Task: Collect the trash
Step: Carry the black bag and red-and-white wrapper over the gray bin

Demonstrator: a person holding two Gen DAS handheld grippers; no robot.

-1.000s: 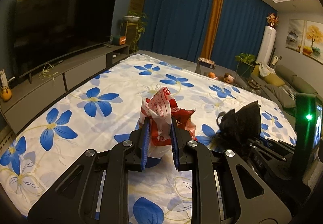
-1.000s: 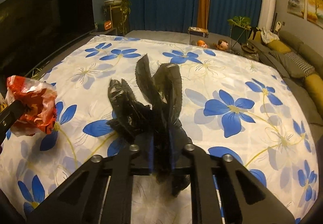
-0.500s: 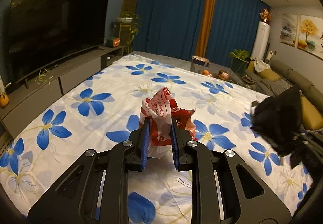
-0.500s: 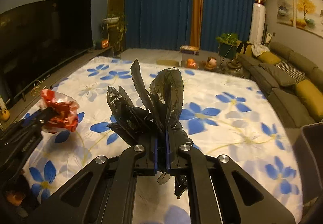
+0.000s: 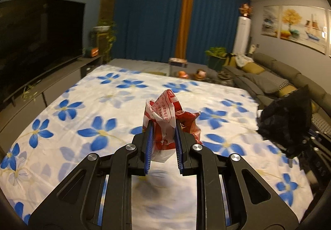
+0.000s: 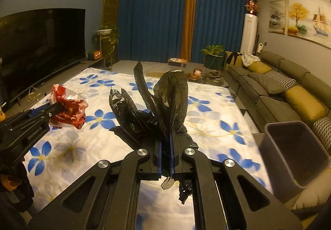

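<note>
My left gripper (image 5: 163, 126) is shut on a crumpled red and white plastic bag (image 5: 168, 115) and holds it above the flowered sheet (image 5: 86, 110). The same bag (image 6: 68, 108) shows at the left of the right wrist view. My right gripper (image 6: 165, 139) is shut on a crumpled black plastic bag (image 6: 157, 105), also held in the air; it shows at the right of the left wrist view (image 5: 286, 121). A dark grey trash bin (image 6: 293, 153) stands open at the lower right of the right wrist view, beside the sheet.
A large TV (image 6: 39, 43) on a low cabinet (image 5: 41, 85) runs along the left. A grey sofa with yellow cushions (image 6: 289, 93) lines the right. Plants (image 6: 213, 52), toys (image 5: 198, 73) and blue curtains (image 6: 157, 18) stand at the far end.
Both grippers have risen and tilted up with their bags still held. The black bag has moved to the right in the left wrist view. The trash bin has come into the right wrist view.
</note>
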